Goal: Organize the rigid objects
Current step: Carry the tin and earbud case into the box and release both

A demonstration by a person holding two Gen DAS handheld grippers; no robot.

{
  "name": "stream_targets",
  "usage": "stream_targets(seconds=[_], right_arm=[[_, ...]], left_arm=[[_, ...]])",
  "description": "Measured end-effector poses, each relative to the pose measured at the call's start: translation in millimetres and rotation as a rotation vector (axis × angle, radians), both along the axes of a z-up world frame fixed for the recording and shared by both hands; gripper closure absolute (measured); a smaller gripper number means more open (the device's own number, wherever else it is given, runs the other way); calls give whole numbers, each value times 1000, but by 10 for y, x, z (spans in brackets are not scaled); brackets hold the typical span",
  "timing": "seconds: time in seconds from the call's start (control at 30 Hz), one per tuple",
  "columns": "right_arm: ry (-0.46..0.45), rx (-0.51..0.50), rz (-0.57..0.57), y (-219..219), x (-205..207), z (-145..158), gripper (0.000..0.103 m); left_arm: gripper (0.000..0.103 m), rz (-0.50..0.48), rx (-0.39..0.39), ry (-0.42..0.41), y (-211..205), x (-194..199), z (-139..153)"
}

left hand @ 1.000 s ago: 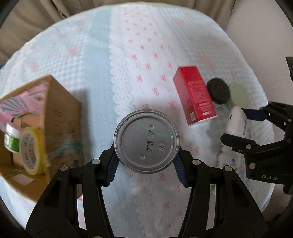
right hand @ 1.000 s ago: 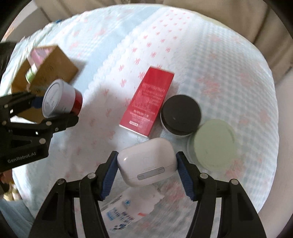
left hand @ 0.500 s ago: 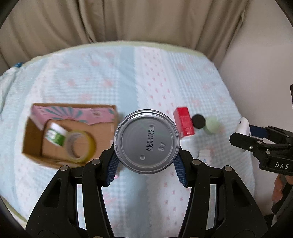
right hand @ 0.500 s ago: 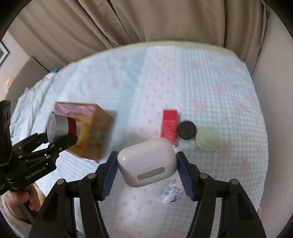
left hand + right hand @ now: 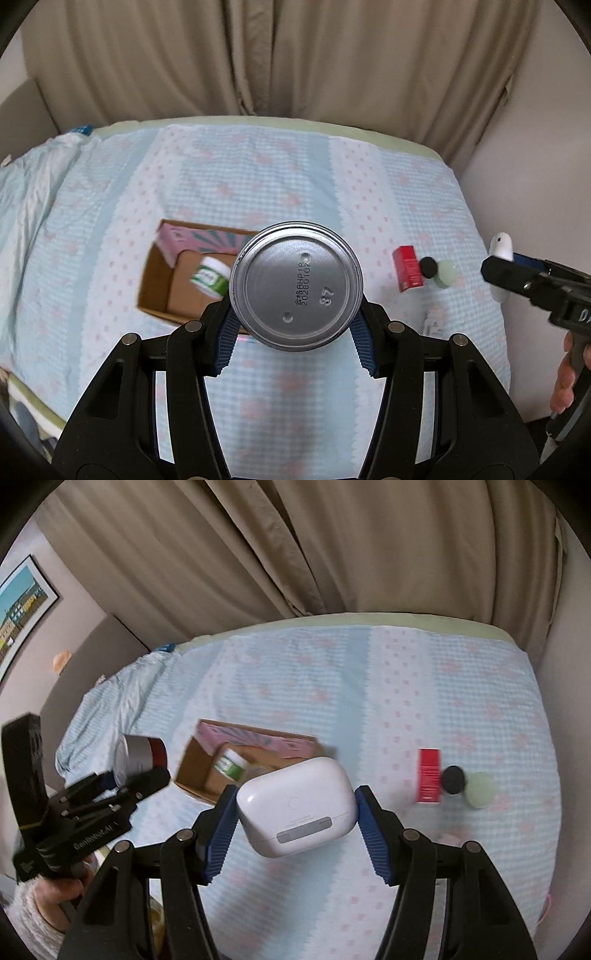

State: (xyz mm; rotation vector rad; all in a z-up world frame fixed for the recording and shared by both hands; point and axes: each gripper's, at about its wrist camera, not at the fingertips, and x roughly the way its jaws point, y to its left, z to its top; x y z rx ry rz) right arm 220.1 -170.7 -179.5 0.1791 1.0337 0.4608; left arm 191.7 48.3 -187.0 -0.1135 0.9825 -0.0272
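The right tool point(image 5: 297, 825) clamps a white earbud case point(image 5: 297, 806) between its blue pads, high over the bed point(image 5: 369, 686). Below lies a cardboard box point(image 5: 201, 775) holding a green-labelled jar point(image 5: 231, 762). To the right, a red box point(image 5: 429, 775), a black-lidded jar point(image 5: 453, 774) and a pale green lid point(image 5: 480, 784) sit together. The left tool point(image 5: 127, 775) grips a can point(image 5: 138, 757).

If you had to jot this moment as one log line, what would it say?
left claw: gripping tin can | right claw: gripping white earbud case | both above bed | cardboard box below, open
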Motion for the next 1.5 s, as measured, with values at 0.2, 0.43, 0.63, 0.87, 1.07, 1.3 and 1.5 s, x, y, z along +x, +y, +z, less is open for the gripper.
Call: stream_targets(seconds=[0.2, 0.43, 0.63, 0.87, 1.07, 1.3, 1.5], right_arm=[[14, 15, -71, 616, 16, -3, 44], [86, 25, -218, 1271, 77, -220, 44], [169, 40, -324, 1697, 164, -544, 44], [257, 18, -345, 1951, 397, -1043, 44], [335, -29, -351, 2022, 636, -1640, 44], [377, -155, -279, 2137, 810, -2190, 44], [379, -220, -204, 2206, 925, -2461, 44]], left_arm=[[53, -47, -12, 19, 689, 96, -73], [53, -163, -16, 84, 1395, 364, -297], [53, -254, -11, 166, 1799, 713, -689], [53, -285, -5, 271, 1927, 1037, -1240], [53, -297, 3, 360, 1879, 1321, -1665], [53, -331, 34, 432, 1740, 1737, -2090], [53, -351, 65, 470, 1690, 1880, -2289]])
